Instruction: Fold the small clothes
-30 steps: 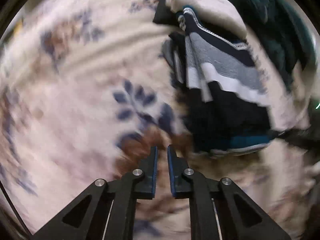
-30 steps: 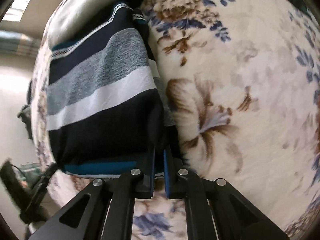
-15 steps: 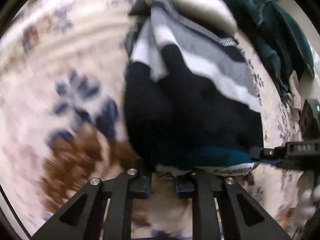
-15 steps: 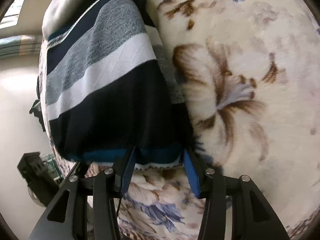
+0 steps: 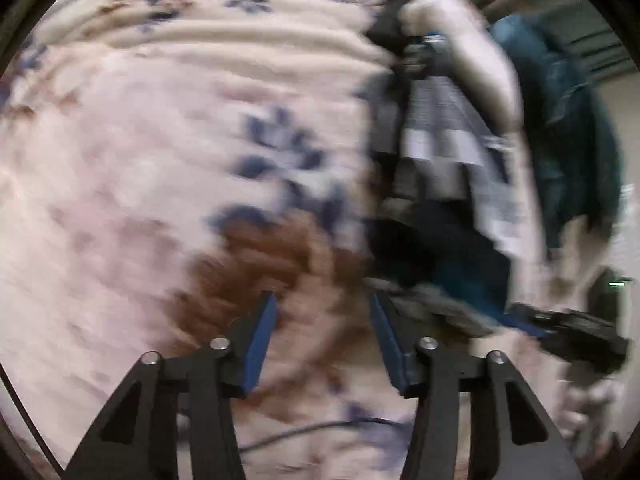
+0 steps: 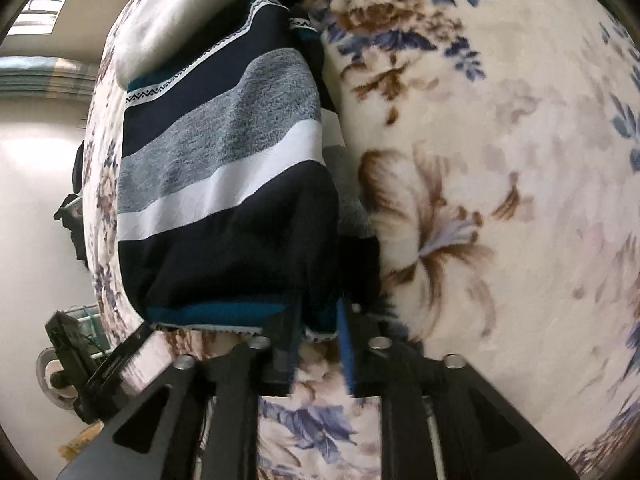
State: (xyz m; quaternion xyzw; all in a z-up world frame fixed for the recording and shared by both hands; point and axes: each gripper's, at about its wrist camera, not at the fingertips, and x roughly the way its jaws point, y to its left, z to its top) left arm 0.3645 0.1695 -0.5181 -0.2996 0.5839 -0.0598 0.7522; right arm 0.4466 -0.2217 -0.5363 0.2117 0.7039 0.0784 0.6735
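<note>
- A folded striped sweater, banded navy, grey and white with a teal hem, lies on a floral blanket by the bed's edge, below a cream pillow.
- The right claw has its blue pads narrowly parted around the sweater's teal hem corner; whether they pinch the cloth cannot be told.
- The left claw stands wide apart and holds nothing, over a brown flower print just beside the sweater.
- A teal garment lies beyond the pillow.
</note>
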